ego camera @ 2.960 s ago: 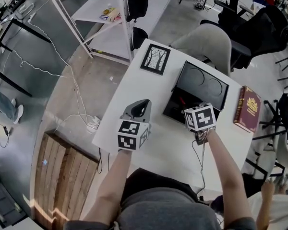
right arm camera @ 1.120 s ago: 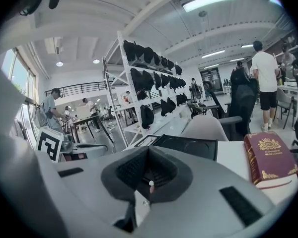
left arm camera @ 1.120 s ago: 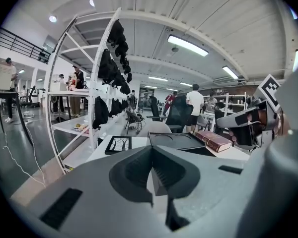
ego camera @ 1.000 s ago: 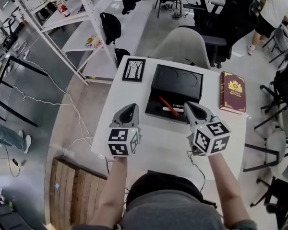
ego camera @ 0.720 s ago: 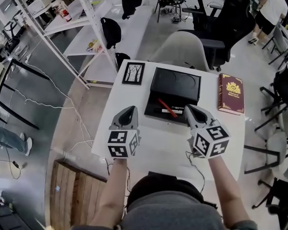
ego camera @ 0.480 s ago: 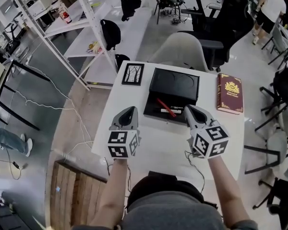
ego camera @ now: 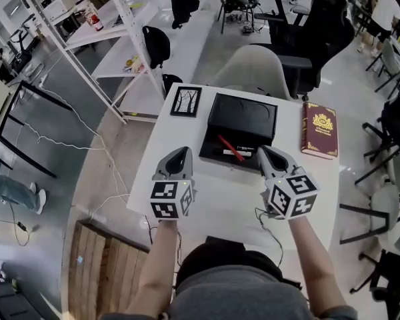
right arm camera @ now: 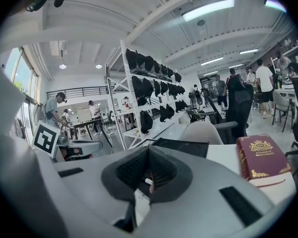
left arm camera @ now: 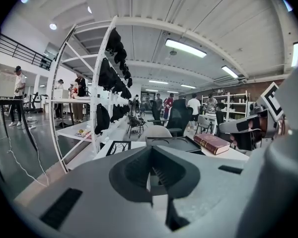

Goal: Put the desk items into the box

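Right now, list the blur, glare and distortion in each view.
Head view: sharp, even light, shelving splayed by the wide lens. Left gripper view: fisheye, dark corners, left tongs soft up close. Right gripper view: same fisheye, ceiling lamp glaring, book clear.

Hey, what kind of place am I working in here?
Likely an open-plan lab or workshop office: tall white metal shelving racks, black swivel office chairs, and a bare grey concrete floor.

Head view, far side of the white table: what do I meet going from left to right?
framed picture → open black box → red book
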Demonstrator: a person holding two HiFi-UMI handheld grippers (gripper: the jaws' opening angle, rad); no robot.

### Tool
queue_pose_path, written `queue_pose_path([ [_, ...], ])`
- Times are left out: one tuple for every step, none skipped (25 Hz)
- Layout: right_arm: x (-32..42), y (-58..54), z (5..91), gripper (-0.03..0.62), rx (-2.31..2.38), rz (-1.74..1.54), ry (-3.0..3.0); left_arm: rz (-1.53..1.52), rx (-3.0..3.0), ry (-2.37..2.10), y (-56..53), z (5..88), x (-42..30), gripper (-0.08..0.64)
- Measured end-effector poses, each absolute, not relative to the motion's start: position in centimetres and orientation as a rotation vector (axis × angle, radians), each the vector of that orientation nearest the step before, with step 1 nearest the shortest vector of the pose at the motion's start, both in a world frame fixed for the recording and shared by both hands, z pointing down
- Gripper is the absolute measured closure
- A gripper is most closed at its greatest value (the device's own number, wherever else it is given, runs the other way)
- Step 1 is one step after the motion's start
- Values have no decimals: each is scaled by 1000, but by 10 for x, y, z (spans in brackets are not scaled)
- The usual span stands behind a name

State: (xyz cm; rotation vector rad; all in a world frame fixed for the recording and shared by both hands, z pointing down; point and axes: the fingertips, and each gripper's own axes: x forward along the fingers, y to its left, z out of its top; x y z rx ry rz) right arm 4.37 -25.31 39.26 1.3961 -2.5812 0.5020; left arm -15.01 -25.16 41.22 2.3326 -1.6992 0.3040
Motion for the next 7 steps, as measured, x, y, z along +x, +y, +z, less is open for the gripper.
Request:
queue_pose_path([
  [44, -253, 394, 589, 1395, 503, -2579, 304, 2331, -1701, -251, 412, -151, 554],
  [44, -253, 395, 589, 1394, 504, -2577, 304, 2330, -1702, -252, 412, -151, 554],
  [44, -254, 395, 589, 1393, 505, -2576, 303, 2329, -1704, -252, 412, -151, 554],
  [43, -254, 396, 589, 1391, 505, -2576, 302, 2329, -1706, -253, 412, -151, 554],
  [43, -254, 397, 589, 1390, 506, -2576, 301, 2329, -1707, -253, 412, -152, 554],
  [43, -255, 398, 589, 1388, 506, -2576, 301, 2328, -1708, -254, 412, -152, 554],
  [43, -256, 399, 589, 1387, 506, -2575, 301, 2328, -1709, -255, 412, -152, 554],
])
